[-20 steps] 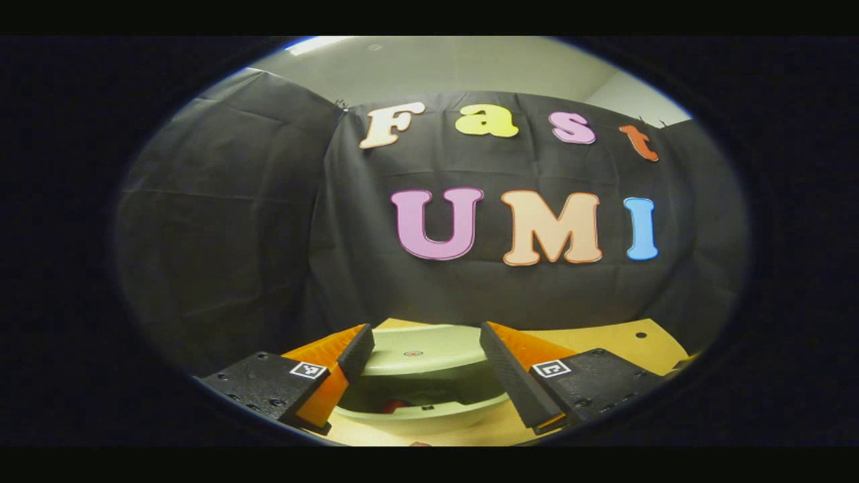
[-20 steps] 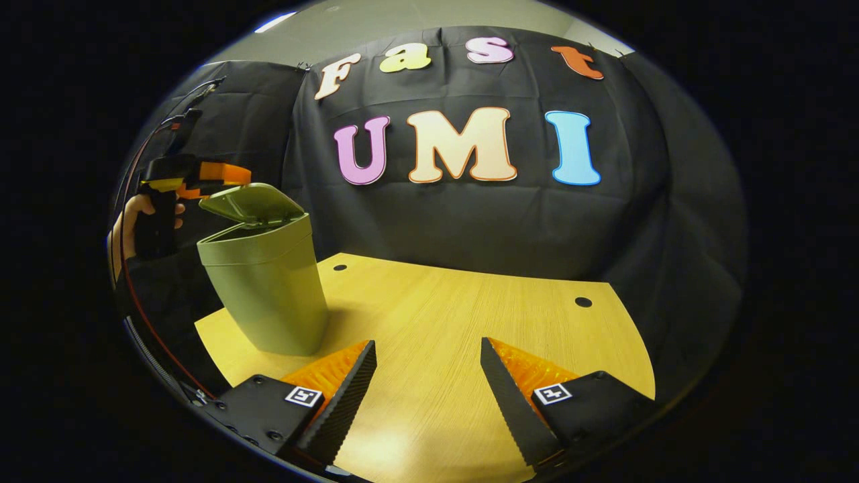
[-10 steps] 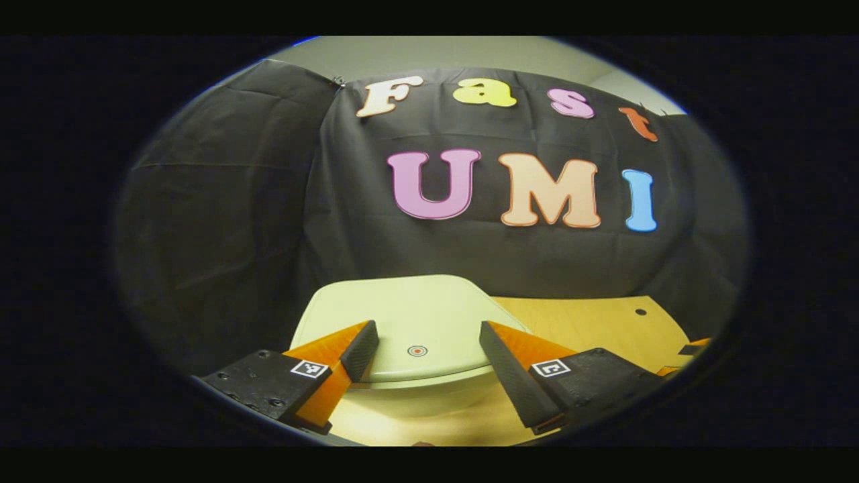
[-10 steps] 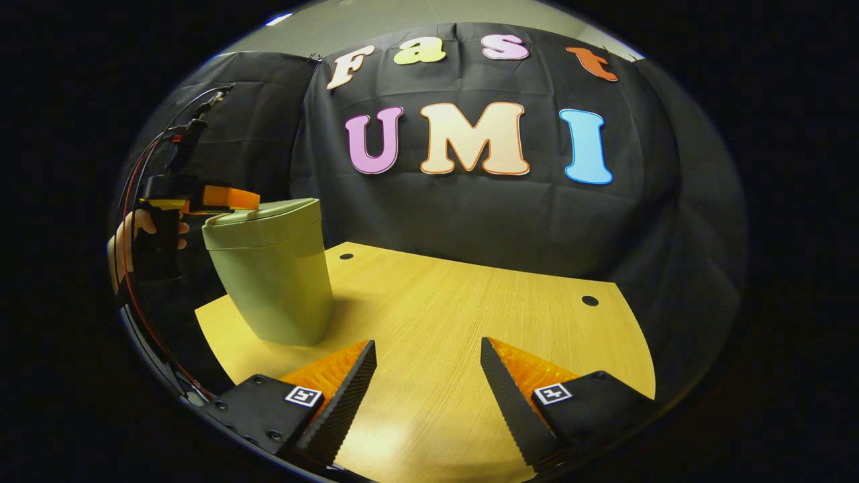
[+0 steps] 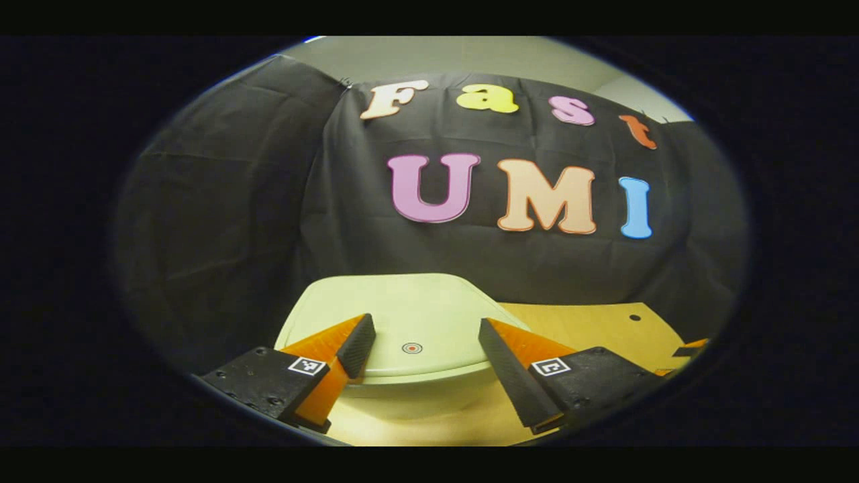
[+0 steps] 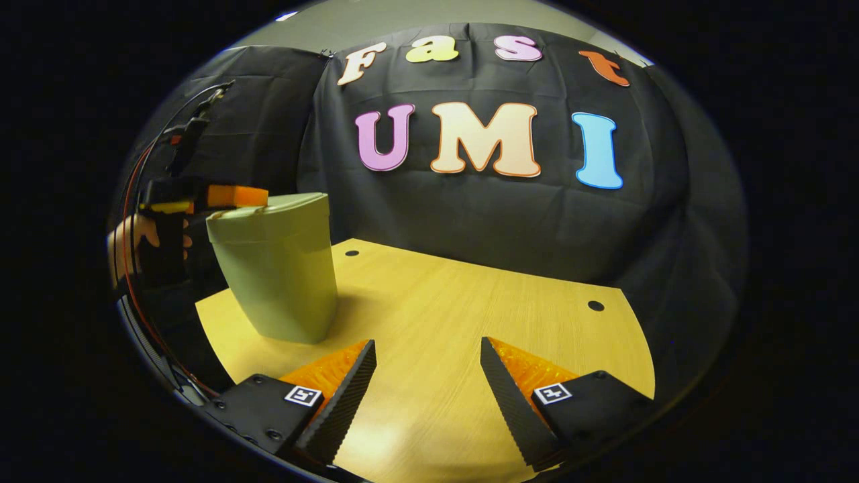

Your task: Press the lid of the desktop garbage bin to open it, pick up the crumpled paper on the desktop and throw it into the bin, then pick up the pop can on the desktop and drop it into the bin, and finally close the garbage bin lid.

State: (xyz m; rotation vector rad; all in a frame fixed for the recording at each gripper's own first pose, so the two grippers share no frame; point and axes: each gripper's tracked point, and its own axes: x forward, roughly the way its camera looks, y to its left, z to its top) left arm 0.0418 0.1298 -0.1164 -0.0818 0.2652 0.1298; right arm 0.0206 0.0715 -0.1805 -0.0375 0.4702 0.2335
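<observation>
Lid down, so the bin's inside is out of sight.

In the left gripper view the closed lid (image 5: 409,315) covers the garbage bin (image 5: 416,402) completely, nothing within can be seen, and the left gripper (image 5: 421,330) has its fingers spread over the lid, though whether they touch it can't be told from here. Bottom of the bin is cut off by the view's lower edge. Over in the right gripper view, the hand (image 6: 137,235) on the far gripper sits at the left rim, half hidden behind the handle, and the table (image 6: 456,315) runs off behind the right gripper (image 6: 428,350).
</observation>
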